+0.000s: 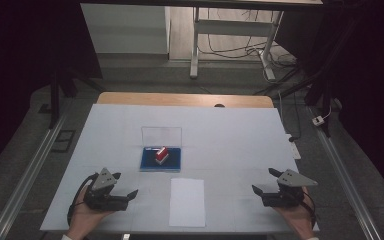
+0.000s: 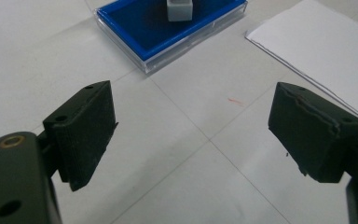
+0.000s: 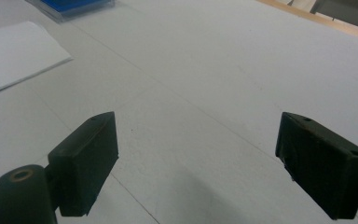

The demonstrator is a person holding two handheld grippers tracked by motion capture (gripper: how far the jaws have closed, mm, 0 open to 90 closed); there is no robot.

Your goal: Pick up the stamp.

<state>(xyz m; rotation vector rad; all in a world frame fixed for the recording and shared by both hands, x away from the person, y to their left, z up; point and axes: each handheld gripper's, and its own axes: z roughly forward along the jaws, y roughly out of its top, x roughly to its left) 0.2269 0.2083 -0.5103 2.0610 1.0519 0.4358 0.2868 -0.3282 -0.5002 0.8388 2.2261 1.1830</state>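
Note:
A blue ink pad [image 1: 150,161] lies in a clear case at the table's middle, its lid [image 1: 161,135] standing up behind it. A red stamp [image 1: 161,154] rests on the pad. In front of the pad lies a white sheet of paper [image 1: 187,201]. My left gripper [image 1: 126,184] is held low at the near left, open and empty. In the left gripper view the open left gripper [image 2: 191,112] points toward the pad [image 2: 135,25] and the stamp's base [image 2: 179,10]. My right gripper [image 1: 263,180] sits at the near right, open and empty, over bare table [image 3: 198,140].
A white cover [image 1: 240,135] spreads over the table, with a wooden edge [image 1: 185,99] showing at the far side. Beyond it stand a desk frame [image 1: 195,45] and floor cables [image 1: 230,50]. The paper [image 3: 14,51] lies to the left in the right gripper view.

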